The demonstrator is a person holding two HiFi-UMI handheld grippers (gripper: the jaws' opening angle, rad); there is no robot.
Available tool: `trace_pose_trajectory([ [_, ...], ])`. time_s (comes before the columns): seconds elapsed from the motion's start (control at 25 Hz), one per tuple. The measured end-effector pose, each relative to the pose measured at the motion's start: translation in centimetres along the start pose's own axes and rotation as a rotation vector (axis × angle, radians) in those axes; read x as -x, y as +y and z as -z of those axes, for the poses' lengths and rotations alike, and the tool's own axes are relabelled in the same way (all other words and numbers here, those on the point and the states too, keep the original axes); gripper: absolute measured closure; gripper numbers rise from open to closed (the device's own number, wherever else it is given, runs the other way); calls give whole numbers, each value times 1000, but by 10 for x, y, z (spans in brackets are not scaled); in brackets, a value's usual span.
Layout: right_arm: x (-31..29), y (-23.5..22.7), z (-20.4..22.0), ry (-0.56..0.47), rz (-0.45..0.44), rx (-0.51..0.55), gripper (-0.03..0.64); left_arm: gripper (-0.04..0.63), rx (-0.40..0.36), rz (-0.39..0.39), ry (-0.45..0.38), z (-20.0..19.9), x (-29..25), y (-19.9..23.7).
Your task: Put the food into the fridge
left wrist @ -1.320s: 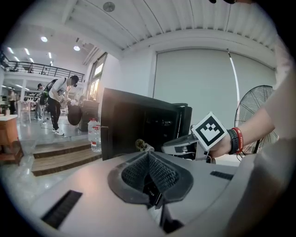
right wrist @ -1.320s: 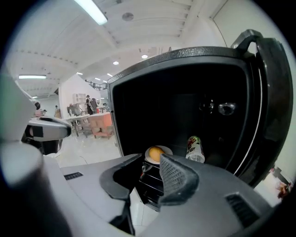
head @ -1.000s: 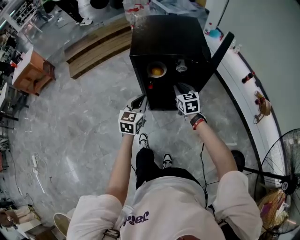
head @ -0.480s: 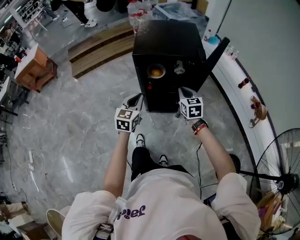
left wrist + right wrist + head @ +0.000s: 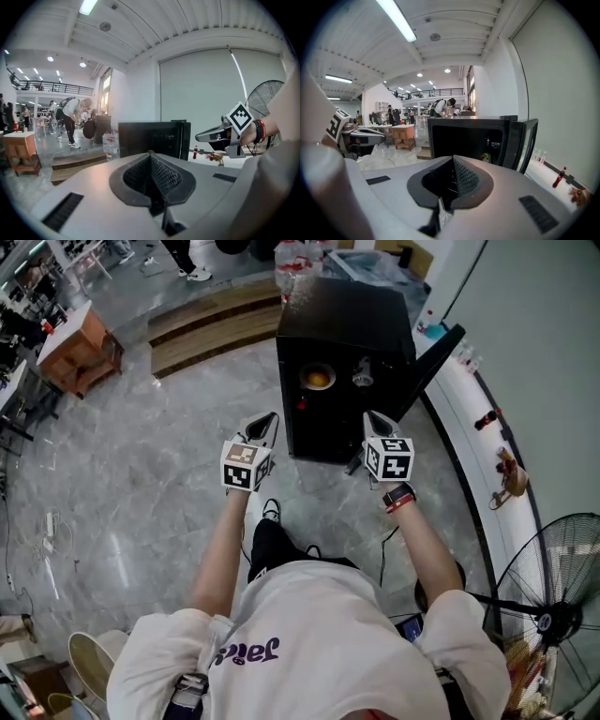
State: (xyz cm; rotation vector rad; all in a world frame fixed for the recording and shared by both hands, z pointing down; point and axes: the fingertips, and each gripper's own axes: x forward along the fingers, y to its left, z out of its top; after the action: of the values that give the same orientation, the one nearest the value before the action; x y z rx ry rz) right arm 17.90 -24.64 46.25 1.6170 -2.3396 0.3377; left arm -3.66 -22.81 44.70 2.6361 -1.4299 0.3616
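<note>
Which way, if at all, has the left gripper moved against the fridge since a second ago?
Yes. In the head view the left gripper has shifted left: earlier its tip overlapped the left front edge of the fridge, and now floor shows between them.

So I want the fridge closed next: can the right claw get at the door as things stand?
Probably yes. The door stands open at the right of the fridge. The right claw is close in front of it, shut and empty, and nothing shows between them.
</note>
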Motion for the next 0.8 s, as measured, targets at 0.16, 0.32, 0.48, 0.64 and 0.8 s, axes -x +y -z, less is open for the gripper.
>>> trace_pose_trajectory([
  [0.16, 18, 4, -8, -36, -1, -50, 618, 577, 6, -25, -22, -10, 16, 1],
  [0.32, 37, 2, -15, -89, 4, -95, 618, 577, 31, -36, -59, -18, 27, -6],
  [0.48, 52, -1, -21, -139, 30, -99, 618, 577, 35, -68, -86, -24, 36, -14],
  [0.64, 63, 4, -22, -174, 46, -95, 618, 577, 43, -89, -109, -25, 42, -17],
  [0.8, 70, 6, -17, -190, 52, -107, 618, 577, 44, -108, -146, -37, 48, -20],
])
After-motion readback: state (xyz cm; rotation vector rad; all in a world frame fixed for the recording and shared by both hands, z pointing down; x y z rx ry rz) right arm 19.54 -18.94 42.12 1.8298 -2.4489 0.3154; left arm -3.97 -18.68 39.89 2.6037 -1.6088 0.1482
